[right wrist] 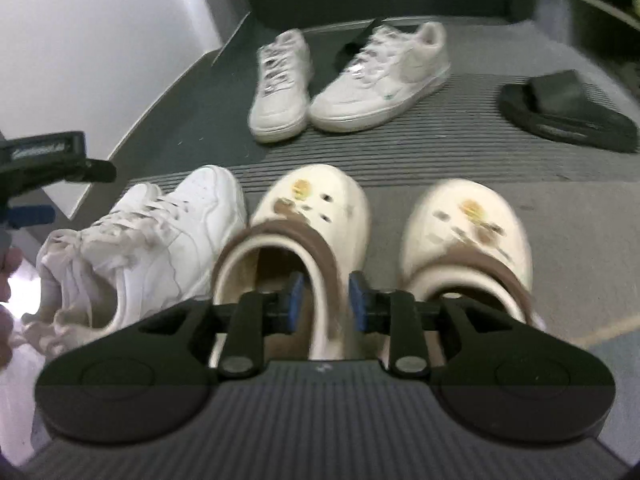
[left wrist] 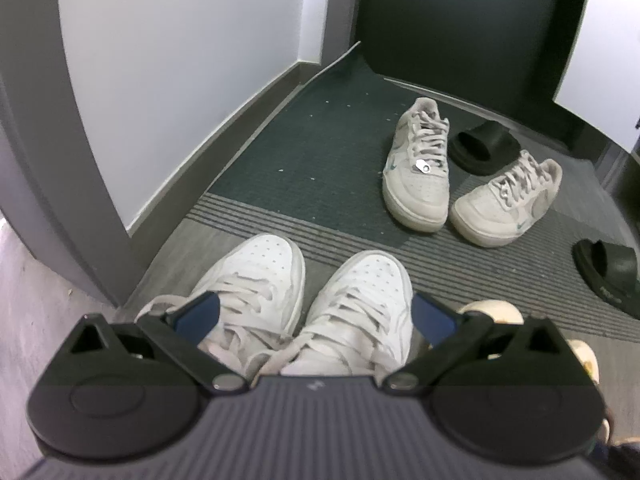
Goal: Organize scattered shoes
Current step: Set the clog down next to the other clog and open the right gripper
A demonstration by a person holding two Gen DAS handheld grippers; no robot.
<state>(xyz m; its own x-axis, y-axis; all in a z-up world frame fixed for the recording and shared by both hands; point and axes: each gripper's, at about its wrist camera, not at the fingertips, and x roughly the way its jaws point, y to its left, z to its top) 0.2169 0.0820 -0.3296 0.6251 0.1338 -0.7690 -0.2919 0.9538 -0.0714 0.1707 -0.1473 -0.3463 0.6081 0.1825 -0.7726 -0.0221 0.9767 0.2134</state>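
Two white lace-up sneakers (left wrist: 280, 280) stand side by side on the grey mat, toes pointing away. My left gripper (left wrist: 316, 318) hangs over their laces, open wide, with nothing pinched. Right of them stand two cream clogs with brown straps: the left clog (right wrist: 312, 208) and the right clog (right wrist: 468, 224). My right gripper (right wrist: 327, 300) is low over the left clog's heel end, jaws a narrow gap apart. The clog's right side wall shows between the blue pads, blurred, and I see no grip on it. The white sneaker (right wrist: 168, 240) lies just left of the clogs.
A greyish sneaker pair (left wrist: 416, 184) sits farther back on the dark mat (left wrist: 320, 140). One black slide (left wrist: 484, 148) lies behind them and another black slide (left wrist: 608, 276) at the right. A white wall (left wrist: 180, 60) with a baseboard bounds the left. A hand (right wrist: 6, 272) shows at the left edge.
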